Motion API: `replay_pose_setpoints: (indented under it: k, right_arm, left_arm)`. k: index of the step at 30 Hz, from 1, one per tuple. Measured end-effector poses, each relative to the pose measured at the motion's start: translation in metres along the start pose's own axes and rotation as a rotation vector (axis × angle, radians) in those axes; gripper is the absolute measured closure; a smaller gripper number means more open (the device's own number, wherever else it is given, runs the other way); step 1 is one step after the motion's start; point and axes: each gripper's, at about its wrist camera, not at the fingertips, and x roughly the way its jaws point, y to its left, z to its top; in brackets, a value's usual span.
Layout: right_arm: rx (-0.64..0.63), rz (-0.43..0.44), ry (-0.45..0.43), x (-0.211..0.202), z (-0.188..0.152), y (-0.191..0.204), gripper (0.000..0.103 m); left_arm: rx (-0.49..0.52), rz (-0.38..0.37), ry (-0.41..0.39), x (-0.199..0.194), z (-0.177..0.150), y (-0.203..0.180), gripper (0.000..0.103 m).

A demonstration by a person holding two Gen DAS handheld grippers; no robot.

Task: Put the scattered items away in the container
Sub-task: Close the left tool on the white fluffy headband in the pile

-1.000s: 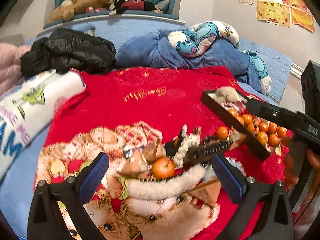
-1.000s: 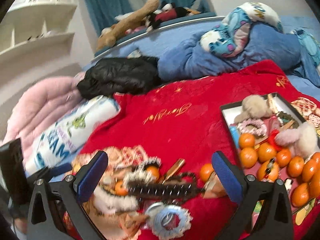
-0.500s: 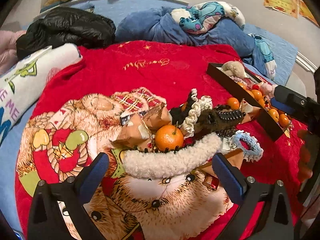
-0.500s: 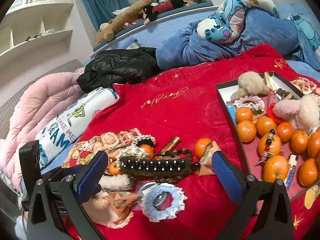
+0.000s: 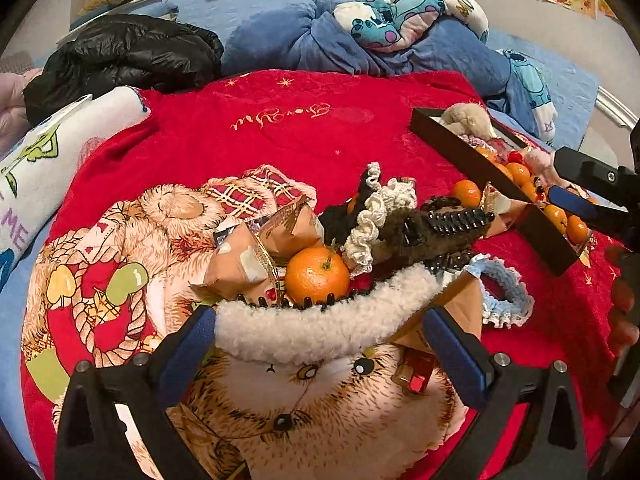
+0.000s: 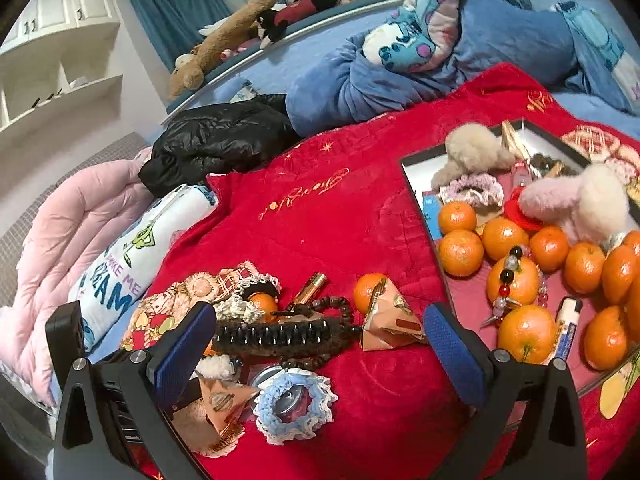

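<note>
Left wrist view puts the left tool (image 5: 320, 344) right at the near edge of the pile, its jaws spread wide with the fluffy white hair clip (image 5: 320, 316) lying between the blue pads and nothing gripped yet. To take the clip cleanly, the jaws should probably settle on its fleecy body and close slowly, since the dark teeth along its far edge sit against the mandarin (image 5: 317, 276) just behind and could drag it along. Beyond that fruit lie paper-wrapped parcels (image 5: 248, 264), a cream scrunchie (image 5: 368, 216) and a dark toothed clip (image 5: 440, 226), all touching or overlapping, so a straight lift looks safer than a sideways pull. From the right wrist, the right tool (image 6: 320, 344) also stands wide open and empty above a blue scrunchie (image 6: 294, 404). Farther right on the red blanket (image 6: 340, 208), the black tray (image 6: 416, 196) already holds many mandarins.
</note>
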Motion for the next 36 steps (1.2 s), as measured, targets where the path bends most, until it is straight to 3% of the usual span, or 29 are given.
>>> replay_pose_setpoints:
  k: [9, 17, 19, 26, 33, 36]
  right_arm:
    - [0.003, 0.025, 0.005, 0.0, -0.002, 0.0, 0.0]
    - [0.017, 0.035, 0.003, -0.001, -0.003, 0.001, 0.0]
    - [0.016, 0.036, -0.002, -0.002, -0.002, 0.002, 0.0]
    - [0.005, 0.039, 0.01, -0.001, -0.004, 0.006, 0.0]
    - [0.029, 0.042, 0.004, -0.002, -0.003, 0.004, 0.0]
    - [0.029, 0.043, 0.011, 0.0, -0.004, 0.005, 0.0]
  left_arm:
    - [-0.041, -0.023, 0.052, 0.021, 0.001, 0.007, 0.0]
    - [-0.059, -0.021, 0.041, 0.025, 0.001, 0.005, 0.001]
    - [-0.066, -0.023, 0.031, 0.023, 0.001, 0.005, 0.011]
    - [-0.089, -0.036, 0.015, 0.013, -0.009, 0.014, 0.027]
    - [-0.08, -0.081, 0.014, 0.002, -0.019, 0.017, 0.065]
    - [-0.054, -0.108, 0.013, -0.004, -0.023, 0.014, 0.073]
